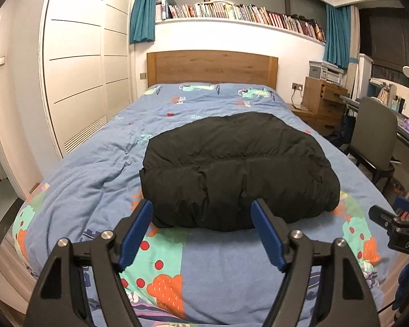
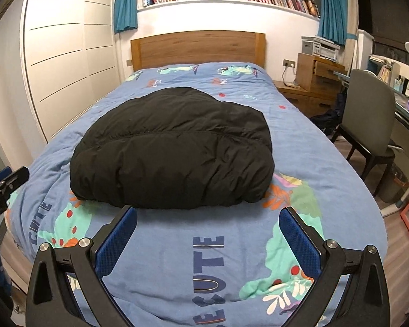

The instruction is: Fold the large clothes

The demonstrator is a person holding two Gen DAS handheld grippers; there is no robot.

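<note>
A black puffy jacket point(image 1: 237, 169) lies folded into a thick bundle on the bed's blue patterned duvet point(image 1: 101, 169); it also shows in the right wrist view point(image 2: 174, 150). My left gripper point(image 1: 201, 208) is open and empty, its blue pads just in front of the bundle's near edge. My right gripper point(image 2: 207, 214) is open and empty, held just short of the bundle's near edge over the duvet point(image 2: 327, 150). The right gripper's body shows at the right edge of the left wrist view point(image 1: 395, 223).
A wooden headboard point(image 1: 212, 66) stands at the far end. White wardrobe doors point(image 1: 76, 62) run along the left. A grey chair point(image 1: 373, 136), a desk and a wooden nightstand point(image 1: 321, 100) stand to the right. A bookshelf point(image 1: 231, 13) runs above the bed.
</note>
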